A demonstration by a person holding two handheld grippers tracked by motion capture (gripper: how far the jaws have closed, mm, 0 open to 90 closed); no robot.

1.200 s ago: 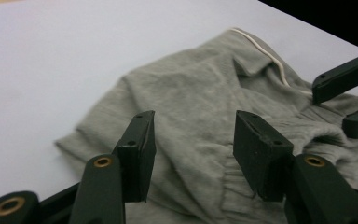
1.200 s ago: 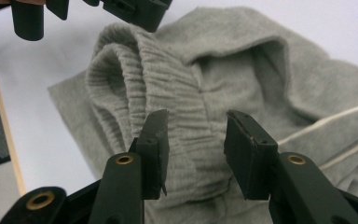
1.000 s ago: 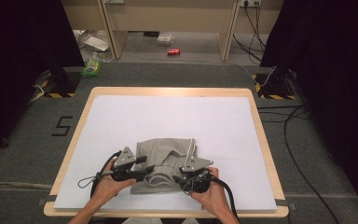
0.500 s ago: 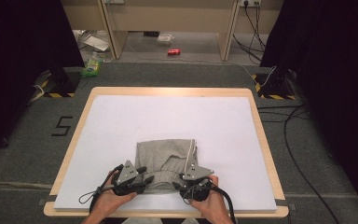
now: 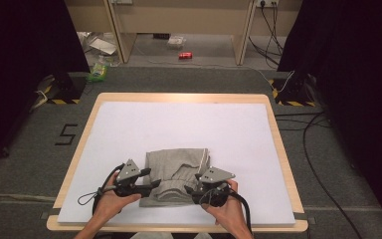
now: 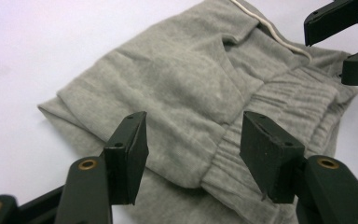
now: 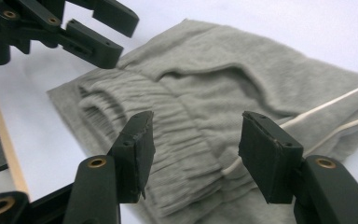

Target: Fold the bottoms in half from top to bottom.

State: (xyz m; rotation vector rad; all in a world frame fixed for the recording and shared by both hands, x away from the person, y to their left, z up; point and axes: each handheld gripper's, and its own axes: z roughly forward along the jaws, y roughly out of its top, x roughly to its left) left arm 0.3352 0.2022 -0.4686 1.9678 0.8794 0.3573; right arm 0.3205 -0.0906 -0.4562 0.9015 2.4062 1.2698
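Folded grey sweatpants (image 5: 176, 174) with a white side stripe and a gathered waistband lie on the white sheet near the table's front edge. My left gripper (image 5: 151, 185) sits at the garment's front left corner, jaws open, hovering over the fabric (image 6: 186, 98) with nothing between them. At the front right corner my right gripper (image 5: 191, 190) stands open too, over the gathered waistband (image 7: 186, 135) and the white drawstring (image 7: 307, 121). Each gripper view shows the other gripper's open jaws at a top corner.
The white sheet (image 5: 179, 124) covers a wooden table (image 5: 278, 149). Cables (image 5: 323, 164) run over the grey floor at the right. A red can (image 5: 185, 55) and litter lie on the floor beyond the table, under a desk.
Both grippers have drawn back toward the front edge and let the garment lie flat. The left-side flap that stuck out a second ago is folded in.
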